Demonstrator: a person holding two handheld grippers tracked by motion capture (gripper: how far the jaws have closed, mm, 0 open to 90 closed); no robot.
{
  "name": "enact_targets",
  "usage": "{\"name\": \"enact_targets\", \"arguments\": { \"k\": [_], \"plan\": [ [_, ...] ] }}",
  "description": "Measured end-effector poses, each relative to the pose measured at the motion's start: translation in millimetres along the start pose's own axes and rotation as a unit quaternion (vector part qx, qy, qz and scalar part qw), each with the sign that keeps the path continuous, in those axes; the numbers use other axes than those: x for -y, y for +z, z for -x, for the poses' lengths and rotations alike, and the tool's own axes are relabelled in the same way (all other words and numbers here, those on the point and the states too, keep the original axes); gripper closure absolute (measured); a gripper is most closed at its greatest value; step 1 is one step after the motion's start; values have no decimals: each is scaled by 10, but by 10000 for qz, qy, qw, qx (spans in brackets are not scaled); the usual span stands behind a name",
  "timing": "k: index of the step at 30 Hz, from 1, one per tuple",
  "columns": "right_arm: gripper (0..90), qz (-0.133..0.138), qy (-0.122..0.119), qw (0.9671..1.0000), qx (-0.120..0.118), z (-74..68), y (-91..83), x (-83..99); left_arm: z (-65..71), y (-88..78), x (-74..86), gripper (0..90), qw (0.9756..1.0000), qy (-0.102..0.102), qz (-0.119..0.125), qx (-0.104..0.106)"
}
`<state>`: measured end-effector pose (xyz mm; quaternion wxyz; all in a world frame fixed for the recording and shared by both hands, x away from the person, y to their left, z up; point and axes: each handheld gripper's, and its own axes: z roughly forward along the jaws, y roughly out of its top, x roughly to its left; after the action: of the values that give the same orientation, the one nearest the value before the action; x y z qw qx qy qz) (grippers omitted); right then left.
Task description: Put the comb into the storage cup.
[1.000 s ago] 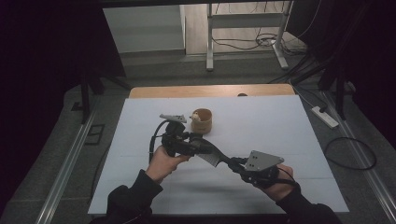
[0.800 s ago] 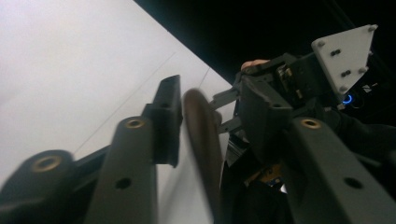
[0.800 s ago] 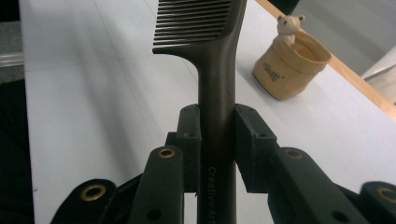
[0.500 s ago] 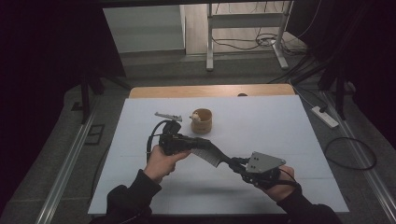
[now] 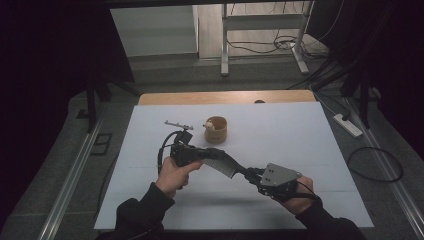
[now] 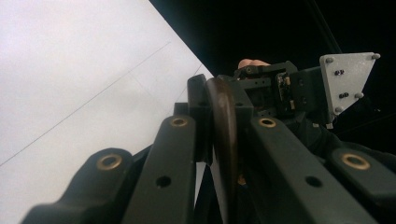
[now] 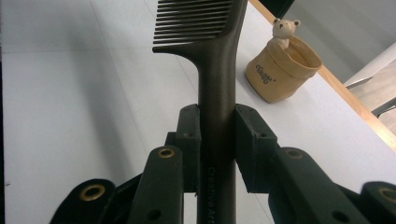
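Note:
A dark comb (image 5: 223, 164) hangs level above the white table (image 5: 310, 135), held at both ends. My right gripper (image 5: 251, 174) is shut on its handle (image 7: 217, 93), with the teeth pointing away from it. My left gripper (image 5: 202, 154) has just been closing and now pinches the toothed end; in the left gripper view the comb (image 6: 225, 126) stands edge-on between the pads. The left gripper (image 6: 223, 109) faces the right gripper's grey plate (image 6: 348, 77). A tan cup with a small bear (image 5: 216, 130) stands behind the grippers.
In the right gripper view the bear cup (image 7: 282, 70) stands up and to the right of the comb. The table's wooden far edge (image 5: 225, 96) lies behind the cup. A power strip (image 5: 348, 125) and cables lie on the floor at the right.
The left gripper's jaws have closed on the comb's toothed end. The right gripper has kept its hold on the handle and stayed in place.

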<state>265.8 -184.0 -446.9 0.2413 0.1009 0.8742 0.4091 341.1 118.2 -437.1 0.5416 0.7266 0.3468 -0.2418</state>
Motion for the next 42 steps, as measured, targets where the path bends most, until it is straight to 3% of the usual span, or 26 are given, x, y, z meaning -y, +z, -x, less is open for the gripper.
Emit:
{"name": "enact_targets", "arguments": {
  "k": [2, 5, 6, 10, 15, 21, 22, 29, 30, 32, 33, 36, 38, 39, 40, 42],
  "plan": [
    [712, -5, 9, 10000, 14, 5, 9, 9, 10, 6, 2, 843, 10000, 1, 37, -31],
    [642, -37, 11, 10000, 23, 5, 21, 11, 24, -6, -2, 843, 9999, 37, 83, -69],
    [583, -61, -1, 10000, 39, -5, 29, 11, 26, -19, -4, 843, 9999, 46, 110, -69],
    [509, -111, 75, 9999, 42, 3, 36, 14, 35, -53, -11, 843, 9997, 89, 182, -107],
    [340, -127, 439, 9990, -10, 79, 18, 35, 61, -84, -23, 842, 9992, 200, 216, -262],
    [246, -189, 787, 9967, -86, 147, -8, 69, 65, -124, -34, 842, 9987, 243, 274, -362],
    [220, -205, 958, 9951, -139, 183, -25, 88, 68, -145, -38, 842, 9983, 275, 304, -412],
    [136, -277, 1371, 9897, -292, 279, -71, 153, 63, -234, -51, 841, 9972, 346, 390, -545],
    [112, -337, 1534, 9869, -356, 317, -87, 188, 58, -248, -51, 841, 9971, 336, 405, -553],
    [95, -351, 1620, 9855, -363, 333, -94, 210, 45, -271, -50, 841, 9969, 331, 443, -561],
    [66, -417, 1763, 9827, -398, 371, -117, 255, 38, -278, -48, 841, 9969, 314, 457, -555],
    [44, -433, 1846, 9811, -390, 406, -149, 304, 10, -297, -43, 841, 9966, 277, 489, -596],
    [30, -489, 2031, 9774, -320, 471, -186, 374, -8, -312, -34, 841, 9966, 247, 506, -607],
    [30, -489, 2031, 9774, -320, 471, -186, 374, -11, -322, -30, 841, 9964, 243, 518, -619],
    [30, -523, 2154, 9748, -255, 503, -208, 410, -12, -332, -30, 841, 9963, 246, 534, -634],
    [30, -553, 2179, 9742, -202, 508, -235, 430, -1, -370, -33, 841, 9958, 238, 592, -658]
  ]
}}
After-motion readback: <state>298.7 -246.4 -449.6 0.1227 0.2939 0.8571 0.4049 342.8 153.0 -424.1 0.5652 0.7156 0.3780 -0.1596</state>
